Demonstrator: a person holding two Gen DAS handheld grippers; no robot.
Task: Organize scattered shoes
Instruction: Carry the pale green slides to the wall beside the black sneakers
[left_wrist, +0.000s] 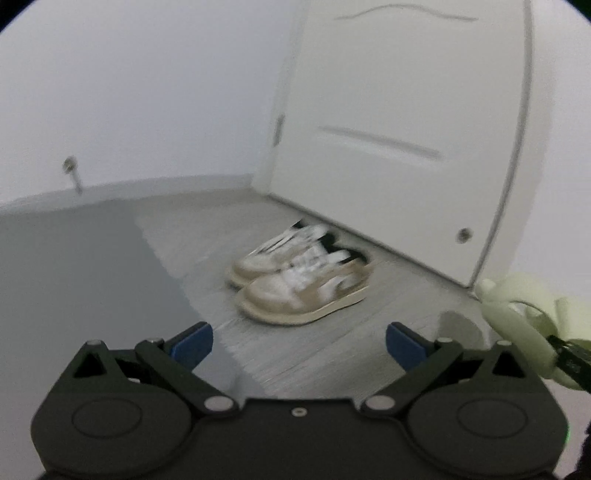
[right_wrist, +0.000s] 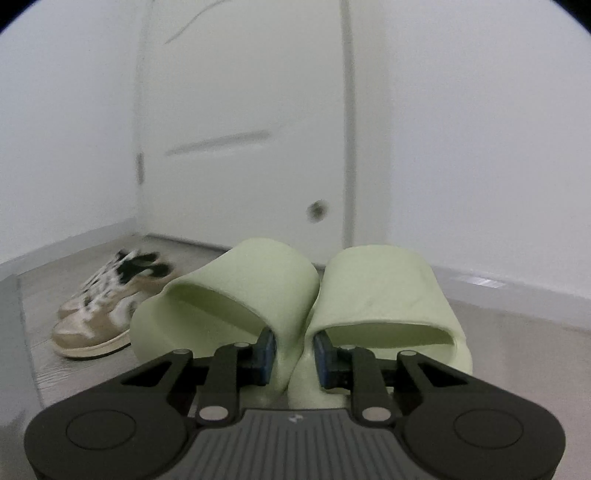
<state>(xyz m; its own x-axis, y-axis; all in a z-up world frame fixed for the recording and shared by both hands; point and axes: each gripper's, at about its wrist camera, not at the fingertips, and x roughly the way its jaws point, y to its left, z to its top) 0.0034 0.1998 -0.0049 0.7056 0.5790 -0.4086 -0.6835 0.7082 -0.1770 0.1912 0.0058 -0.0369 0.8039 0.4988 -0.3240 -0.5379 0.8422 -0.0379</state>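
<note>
White door (right_wrist: 243, 122) and wall fill both views above grey wood-grain floor (left_wrist: 295, 354). Tan-and-white sneakers (left_wrist: 301, 275), paired side by side, sit on the floor before the door. Only the right wrist view shows the pale green slides (right_wrist: 295, 306) whole: right gripper (right_wrist: 294, 356) is clamped on their touching inner walls. The left wrist view shows left gripper (left_wrist: 299, 343) spread wide, holding nothing, slides at its right edge.

My left gripper (left_wrist: 299, 341) hangs open above grey floor (left_wrist: 314, 354). Tan-and-white sneakers (left_wrist: 301, 275), paired, sit beside the white door (left_wrist: 399, 122). Pale green slides (left_wrist: 517, 317) at right edge.
</note>
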